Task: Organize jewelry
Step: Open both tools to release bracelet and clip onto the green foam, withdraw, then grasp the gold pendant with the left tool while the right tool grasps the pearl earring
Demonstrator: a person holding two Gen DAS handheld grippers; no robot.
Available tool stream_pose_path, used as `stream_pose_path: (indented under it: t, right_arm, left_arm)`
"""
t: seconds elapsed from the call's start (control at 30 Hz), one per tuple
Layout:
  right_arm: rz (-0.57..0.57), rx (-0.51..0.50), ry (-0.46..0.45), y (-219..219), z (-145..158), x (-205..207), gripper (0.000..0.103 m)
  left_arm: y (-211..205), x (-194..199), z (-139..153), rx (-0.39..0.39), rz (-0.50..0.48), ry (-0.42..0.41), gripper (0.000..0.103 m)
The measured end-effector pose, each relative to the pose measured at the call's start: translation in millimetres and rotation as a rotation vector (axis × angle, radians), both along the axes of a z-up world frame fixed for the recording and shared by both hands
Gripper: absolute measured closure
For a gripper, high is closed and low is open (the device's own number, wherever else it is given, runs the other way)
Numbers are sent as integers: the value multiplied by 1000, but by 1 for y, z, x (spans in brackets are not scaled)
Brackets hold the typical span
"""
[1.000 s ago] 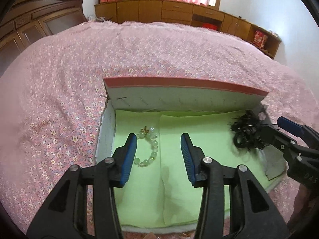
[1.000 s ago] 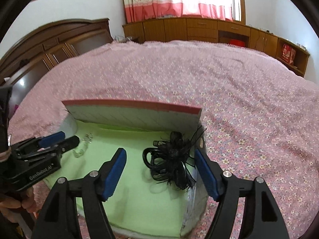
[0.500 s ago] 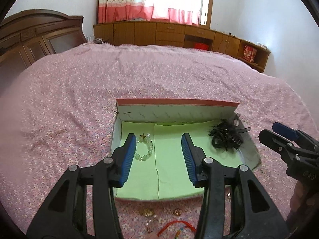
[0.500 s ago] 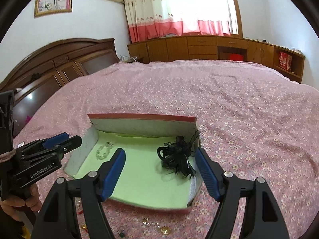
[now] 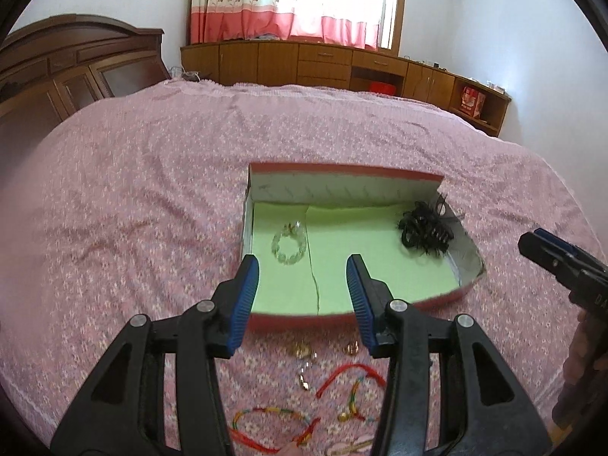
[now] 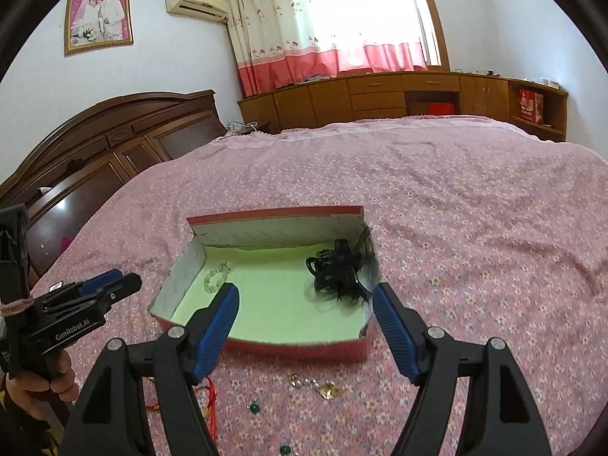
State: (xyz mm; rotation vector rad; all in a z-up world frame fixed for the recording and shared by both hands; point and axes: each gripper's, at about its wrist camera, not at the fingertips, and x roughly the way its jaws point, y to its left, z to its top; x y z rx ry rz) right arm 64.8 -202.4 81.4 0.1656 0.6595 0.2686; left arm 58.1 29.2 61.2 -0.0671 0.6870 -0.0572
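A red box (image 5: 342,170) lined in green lies on the pink bedspread. Inside it, a pale bead bracelet (image 5: 289,243) lies at the left and a black hair ornament (image 5: 425,233) at the right. My left gripper (image 5: 302,266) hovers open over the box's near edge, holding nothing. In the right wrist view my right gripper (image 6: 306,292) is open and wider, in front of the same box (image 6: 273,213), also holding nothing. Loose pieces lie on the bed before the box: gold earrings (image 5: 302,349), a red cord (image 5: 349,374), a multicoloured cord bracelet (image 5: 266,414), and green beads (image 6: 254,408).
The flowered bedspread (image 6: 475,228) stretches far beyond the box. A dark wooden headboard (image 6: 114,140) stands at the left and a row of wooden cabinets (image 6: 380,95) along the far wall under the curtains. A hand (image 6: 41,383) holds the left gripper's handle.
Both grippers have drawn back and upward from the box, which now looks smaller. The loose jewelry on the bed in front of the box has come into view.
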Motion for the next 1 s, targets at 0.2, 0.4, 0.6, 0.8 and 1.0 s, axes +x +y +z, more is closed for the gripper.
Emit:
stream_pose_path:
  t: [0.2, 0.4, 0.6, 0.8, 1.0]
  right_arm:
    - [-14, 1, 26, -5, -10, -12, 28]
    - [-24, 7, 71, -9, -27, -17, 28]
    - [-33, -9, 106, -10, -43, -21, 28]
    - [-36, -5, 142, -9, -54, -23, 28]
    - [-23, -8, 179, -3, -67, -20, 28]
  left_arm:
    - [1, -8, -17, 2, 1, 45, 63]
    - [3, -12, -33, 1, 4, 85, 63]
    - [4, -13, -48, -2, 8, 125, 63]
    - [4, -10, -64, 0, 10, 175, 63]
    - [3, -7, -77, 2, 12, 205, 63]
